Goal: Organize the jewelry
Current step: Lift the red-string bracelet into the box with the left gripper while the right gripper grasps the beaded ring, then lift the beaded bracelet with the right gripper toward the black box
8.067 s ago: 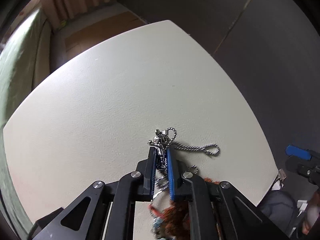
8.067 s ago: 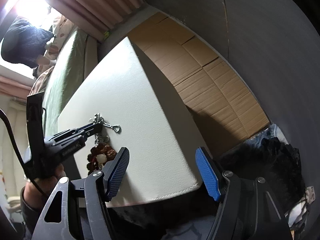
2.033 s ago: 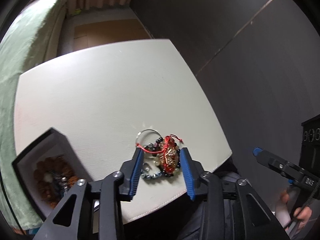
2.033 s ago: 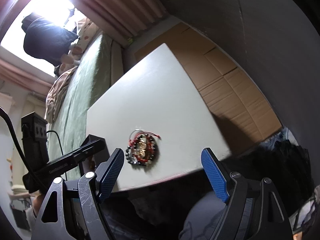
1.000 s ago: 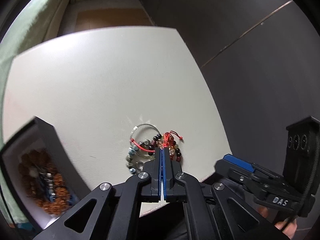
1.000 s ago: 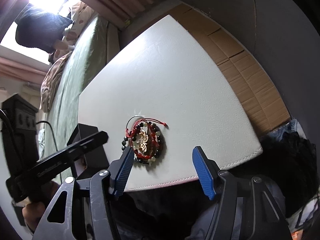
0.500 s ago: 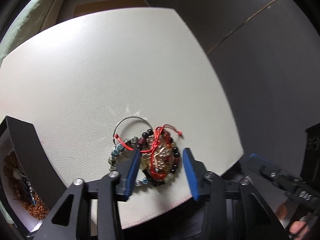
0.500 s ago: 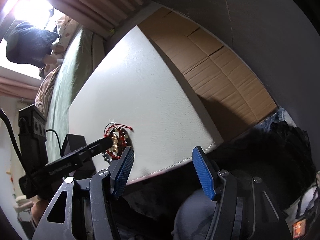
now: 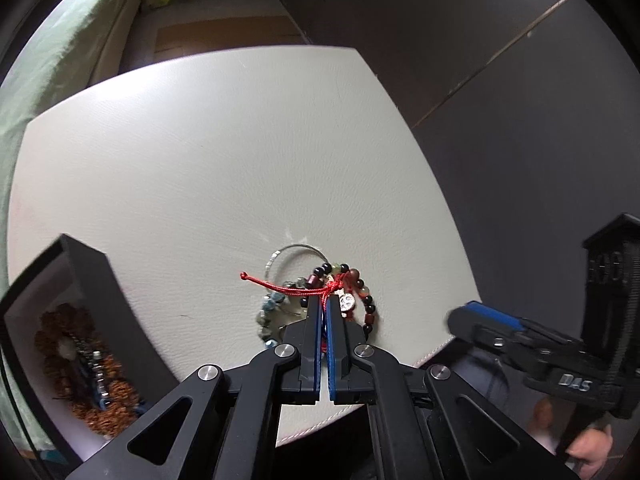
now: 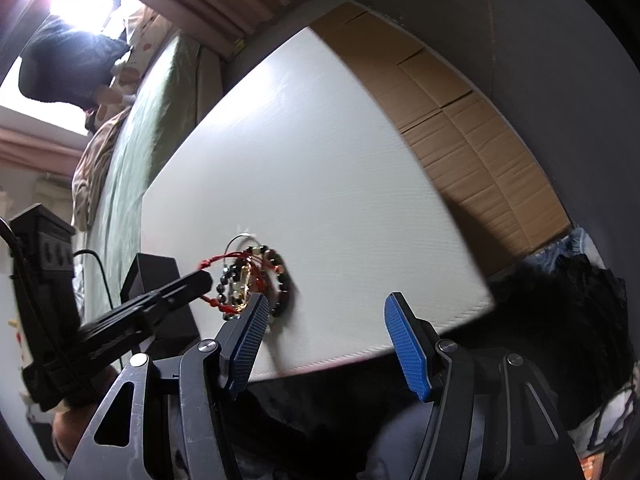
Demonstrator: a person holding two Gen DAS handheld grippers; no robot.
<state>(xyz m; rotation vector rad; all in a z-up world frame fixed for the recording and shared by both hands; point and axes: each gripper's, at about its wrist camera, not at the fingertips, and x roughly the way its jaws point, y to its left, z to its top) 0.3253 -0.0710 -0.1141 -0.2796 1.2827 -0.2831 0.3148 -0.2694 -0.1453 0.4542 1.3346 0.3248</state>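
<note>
Now the left gripper [image 9: 325, 300] is closed again, where half a second ago its blue pads stood apart on either side of the pile of bracelets [image 9: 320, 300]. Its jaws pinch the red cord [image 9: 296, 289] of one bracelet at the knot, and the cord's free end trails out to the left across the table. The pile has not left its spot near the near right corner of the white table [image 9: 208, 168]; a thin silver hoop [image 9: 294, 250] pokes out on its far side, and dark and reddish beads curl round its right.

The left gripper points steeply down at the pile from the near edge. The right gripper [image 10: 324, 344] hangs off the near edge of the table, angled down, its jaws wide apart with nothing between them; a hand [image 9: 592, 446] grasps its handle at lower right in the left wrist view.

To the left of the pile sits a black box [image 9: 86, 264], open on top, with a white lining. In it lies a brown bead bracelet [image 9: 102, 404] with a metal chain [image 9: 90, 354] draped across it.
</note>
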